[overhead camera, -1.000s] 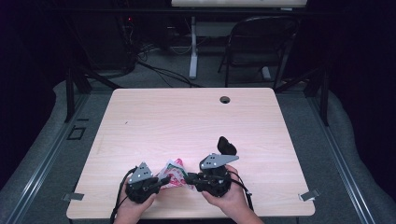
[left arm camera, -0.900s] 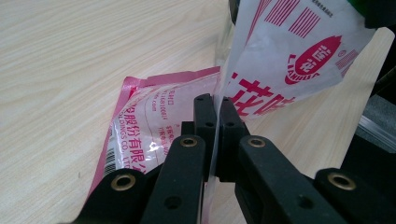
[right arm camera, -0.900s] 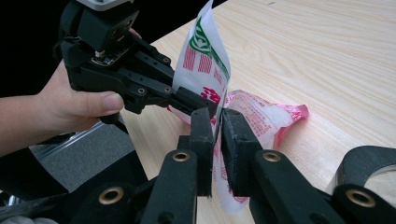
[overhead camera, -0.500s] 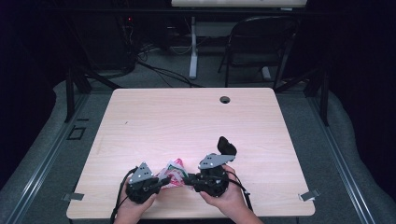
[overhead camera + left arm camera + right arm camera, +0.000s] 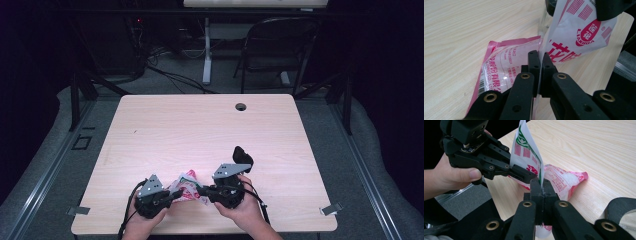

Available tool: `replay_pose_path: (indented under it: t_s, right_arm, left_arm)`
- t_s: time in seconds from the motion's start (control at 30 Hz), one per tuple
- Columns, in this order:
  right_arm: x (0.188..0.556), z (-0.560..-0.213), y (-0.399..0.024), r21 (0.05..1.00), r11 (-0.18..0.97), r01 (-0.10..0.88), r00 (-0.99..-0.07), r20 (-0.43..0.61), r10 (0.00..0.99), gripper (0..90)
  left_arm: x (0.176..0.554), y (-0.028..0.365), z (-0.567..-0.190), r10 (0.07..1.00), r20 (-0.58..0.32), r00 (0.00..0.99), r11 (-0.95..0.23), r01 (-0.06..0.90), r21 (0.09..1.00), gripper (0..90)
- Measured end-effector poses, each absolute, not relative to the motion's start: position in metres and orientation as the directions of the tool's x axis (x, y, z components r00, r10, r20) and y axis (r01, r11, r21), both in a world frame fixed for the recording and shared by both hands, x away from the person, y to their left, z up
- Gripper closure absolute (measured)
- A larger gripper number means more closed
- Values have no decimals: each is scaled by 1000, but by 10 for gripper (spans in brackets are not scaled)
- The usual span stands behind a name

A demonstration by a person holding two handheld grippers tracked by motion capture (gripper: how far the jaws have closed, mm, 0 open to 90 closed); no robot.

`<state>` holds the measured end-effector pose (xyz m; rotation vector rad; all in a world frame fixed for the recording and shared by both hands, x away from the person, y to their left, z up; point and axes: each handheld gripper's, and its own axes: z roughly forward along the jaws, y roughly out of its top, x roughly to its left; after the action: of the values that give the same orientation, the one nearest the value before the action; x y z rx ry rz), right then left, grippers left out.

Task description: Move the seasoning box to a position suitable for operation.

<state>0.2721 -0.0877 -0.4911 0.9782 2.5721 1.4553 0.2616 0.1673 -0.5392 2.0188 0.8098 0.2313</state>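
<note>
Plastic film sits pinched between my black pads: my left gripper is clamped on one edge of the packet, and my right gripper, whose jaws have just been closing, now nips the film at the opposite side. The packet is a thin, glossy pouch, white and partly clear, printed with red characters, red stripes, a red oval logo and a barcode, with a pink sealed border and a touch of green near one corner. It is creased and crumpled, one panel standing upright between the grippers, the rest slumped on the table near its front edge. The tabletop is pale wood-grain laminate, smooth and matt, with a round cable hole toward the far side. A dark rounded object lies just beyond my right hand.
</note>
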Motion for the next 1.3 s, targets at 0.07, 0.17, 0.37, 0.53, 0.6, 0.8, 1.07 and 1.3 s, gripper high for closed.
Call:
replay_pose_path:
  t_s: [0.07,0.17,0.37,0.53,0.6,0.8,1.07,1.3]
  right_arm:
    - [272,-491,-88,782,366,505,-802,270,532,900]
    - [272,-490,-87,783,362,506,-801,270,534,900]
    - [274,-488,-88,780,372,502,-805,265,531,900]
    - [274,-484,-87,783,380,492,-809,251,531,900]
    - [275,-483,-86,784,383,489,-811,247,530,900]
    - [277,-478,-84,792,382,476,-817,238,524,900]
    - [278,-471,-81,805,376,458,-825,228,517,900]
    - [281,-470,-80,806,372,461,-826,236,512,900]
  left_arm:
    - [261,167,-539,628,-143,765,-363,450,816,900]
    - [260,167,-539,626,-145,766,-361,449,817,899]
    - [259,168,-539,618,-121,777,-381,430,819,865]
    - [257,167,-539,620,-91,780,-394,410,823,764]
    - [257,168,-540,624,-85,777,-391,405,827,713]
    - [258,170,-544,635,-80,769,-391,409,825,564]
    - [264,174,-555,662,-56,747,-402,418,815,451]
    - [269,174,-559,660,-65,748,-406,429,807,419]
